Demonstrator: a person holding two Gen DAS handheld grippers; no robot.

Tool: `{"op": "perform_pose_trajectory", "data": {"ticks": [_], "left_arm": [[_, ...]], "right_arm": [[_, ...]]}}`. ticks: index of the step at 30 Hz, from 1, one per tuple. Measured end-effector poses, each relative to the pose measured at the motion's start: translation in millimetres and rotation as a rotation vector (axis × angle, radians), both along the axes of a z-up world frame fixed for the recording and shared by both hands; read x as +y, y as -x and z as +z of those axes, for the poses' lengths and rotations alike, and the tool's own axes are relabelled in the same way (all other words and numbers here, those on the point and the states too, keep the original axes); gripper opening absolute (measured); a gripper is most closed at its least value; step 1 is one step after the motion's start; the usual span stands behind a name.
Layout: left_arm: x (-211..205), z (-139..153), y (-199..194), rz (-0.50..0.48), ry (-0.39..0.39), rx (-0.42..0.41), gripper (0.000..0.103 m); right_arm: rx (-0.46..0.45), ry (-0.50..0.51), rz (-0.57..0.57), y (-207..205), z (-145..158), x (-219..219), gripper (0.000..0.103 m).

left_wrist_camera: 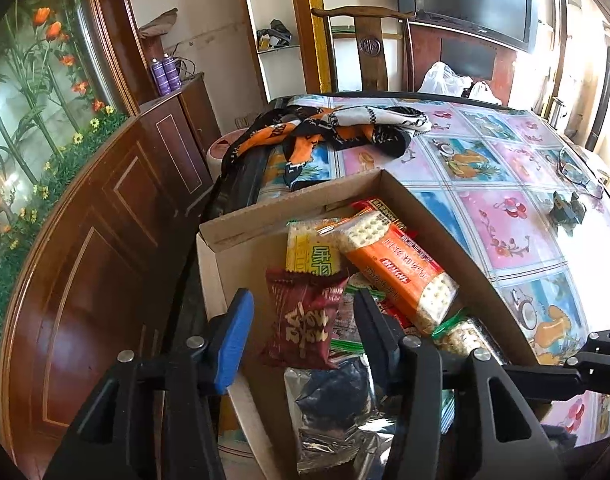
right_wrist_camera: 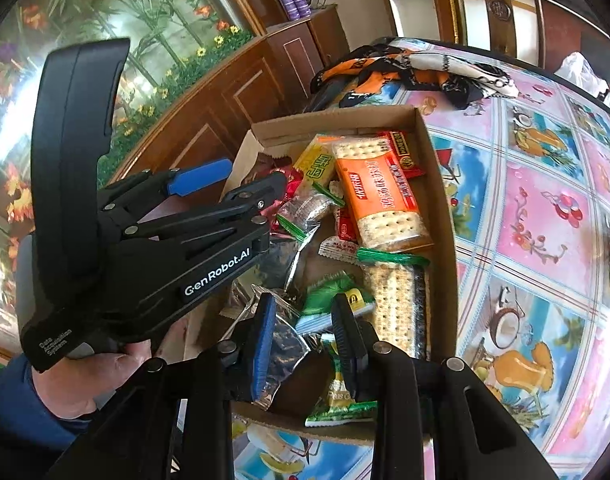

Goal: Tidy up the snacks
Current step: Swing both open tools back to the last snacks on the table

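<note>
A shallow cardboard box (left_wrist_camera: 305, 196) on the table holds several snack packets. On top of them lies an orange cracker pack (left_wrist_camera: 393, 268), next to a yellow packet (left_wrist_camera: 311, 252). My left gripper (left_wrist_camera: 303, 296) is open over the box's near-left corner. A dark red packet (left_wrist_camera: 301, 320) stands between its fingers with a gap at the blue pad (left_wrist_camera: 233, 336). My right gripper (right_wrist_camera: 303, 300) hovers over the box's near end with its jaws narrowly apart. A silver foil packet (right_wrist_camera: 285, 340) and a green packet (right_wrist_camera: 325, 300) show in that gap. Whether the pads press on either is unclear.
The box (right_wrist_camera: 441, 184) sits at the left edge of a table with a fruit-print cloth (left_wrist_camera: 505, 220). A black-and-orange scarf (left_wrist_camera: 337, 128) lies behind it, and glasses (left_wrist_camera: 577, 168) at the far right. A wooden cabinet (left_wrist_camera: 105, 240) stands left. A hand (right_wrist_camera: 85, 376) holds the left gripper (right_wrist_camera: 253, 172).
</note>
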State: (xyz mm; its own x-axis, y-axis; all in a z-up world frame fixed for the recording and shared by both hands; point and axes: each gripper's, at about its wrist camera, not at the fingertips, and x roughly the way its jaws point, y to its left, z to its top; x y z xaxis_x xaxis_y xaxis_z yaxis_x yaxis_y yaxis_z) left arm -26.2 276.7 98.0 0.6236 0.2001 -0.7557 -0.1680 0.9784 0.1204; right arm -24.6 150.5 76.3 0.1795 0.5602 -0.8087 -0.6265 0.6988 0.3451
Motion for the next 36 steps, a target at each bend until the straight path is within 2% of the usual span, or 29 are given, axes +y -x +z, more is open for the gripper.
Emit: {"op": "perform_pose_trajectory", "data": {"ticks": [6,16,21,27,32,36], "left_arm": [[-11.1,10.6,2.0,-0.017,0.01,-0.017,0.054],[-60.6,26.5,-3.1,-0.111,0.051,-0.015,0.059],[-104.7,29.7,-15.8,-0.201,0.075,0.021,0.06],[-167.5,26.6,-37.8,-0.317,0.168,0.084,0.06],[-218.7,15.2,-70.9,-0.378,0.273,0.154,0.06],[-255.5,9.5,-109.2,-0.411,0.267,0.177,0.06]], "right_arm": [[0.008,-0.041,-0.071,-0.4,9.4,-30.0,0.032],[0.053,-0.078,-0.334,-12.9,6.1,-132.6,0.032],[0.091,-0.074,-0.486,-12.2,-5.3,-202.6,0.032],[0.141,-0.083,-0.625,-3.6,-19.4,-277.1,0.031],[0.154,-0.076,-0.675,7.6,-23.0,-319.3,0.031],[0.152,-0.069,-0.702,19.8,-23.2,-352.0,0.031]]}}
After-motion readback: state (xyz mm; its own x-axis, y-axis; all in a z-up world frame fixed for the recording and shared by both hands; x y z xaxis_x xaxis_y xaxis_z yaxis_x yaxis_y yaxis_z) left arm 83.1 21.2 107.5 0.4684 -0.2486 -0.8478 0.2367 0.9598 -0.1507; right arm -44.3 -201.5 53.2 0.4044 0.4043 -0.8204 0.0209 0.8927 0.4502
